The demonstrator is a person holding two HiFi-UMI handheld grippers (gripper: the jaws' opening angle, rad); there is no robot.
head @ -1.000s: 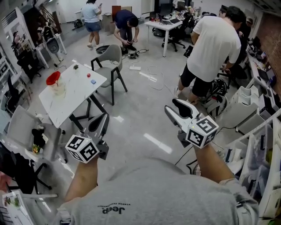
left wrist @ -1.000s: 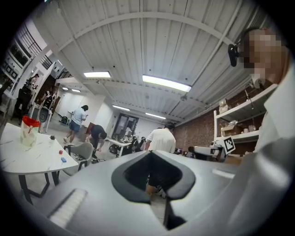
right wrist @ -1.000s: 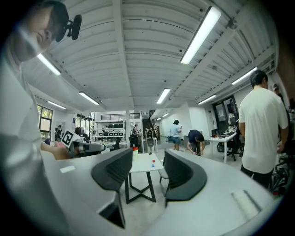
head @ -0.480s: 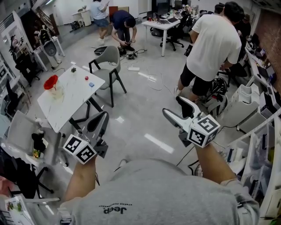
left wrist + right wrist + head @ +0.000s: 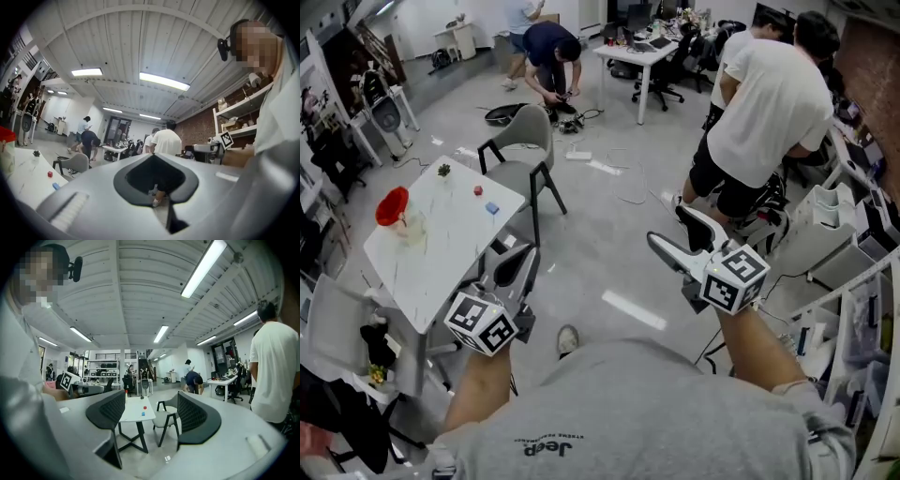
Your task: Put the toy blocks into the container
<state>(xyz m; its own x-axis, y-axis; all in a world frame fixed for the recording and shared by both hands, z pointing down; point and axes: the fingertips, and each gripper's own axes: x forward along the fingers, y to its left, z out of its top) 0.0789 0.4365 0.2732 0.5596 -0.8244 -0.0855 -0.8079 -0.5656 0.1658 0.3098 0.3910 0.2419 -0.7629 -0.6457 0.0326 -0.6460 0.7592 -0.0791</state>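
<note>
Two small toy blocks, one red [image 5: 477,190] and one blue [image 5: 491,208], lie on a white table [image 5: 441,239] at the left of the head view. A clear container with a red lid [image 5: 394,208] stands at the table's far left. My left gripper [image 5: 514,262] hangs in the air beside the table's near corner, shut and empty. My right gripper [image 5: 667,227] is held up over the floor well right of the table, open with nothing between its pads [image 5: 112,411]. The right gripper view frames the table [image 5: 133,420], the red block [image 5: 144,407] and the blue block [image 5: 143,413] far off between the jaws.
A grey chair [image 5: 520,155] stands at the table's far side. A person in a white shirt [image 5: 764,112] stands close on the right, others bend or stand further back near desks [image 5: 642,52]. Shelving [image 5: 853,272] lines the right; cables lie on the floor.
My right gripper's jaws have spread wider. The view has swung, so the table sits lower and further left. Both grippers stay raised in the air.
</note>
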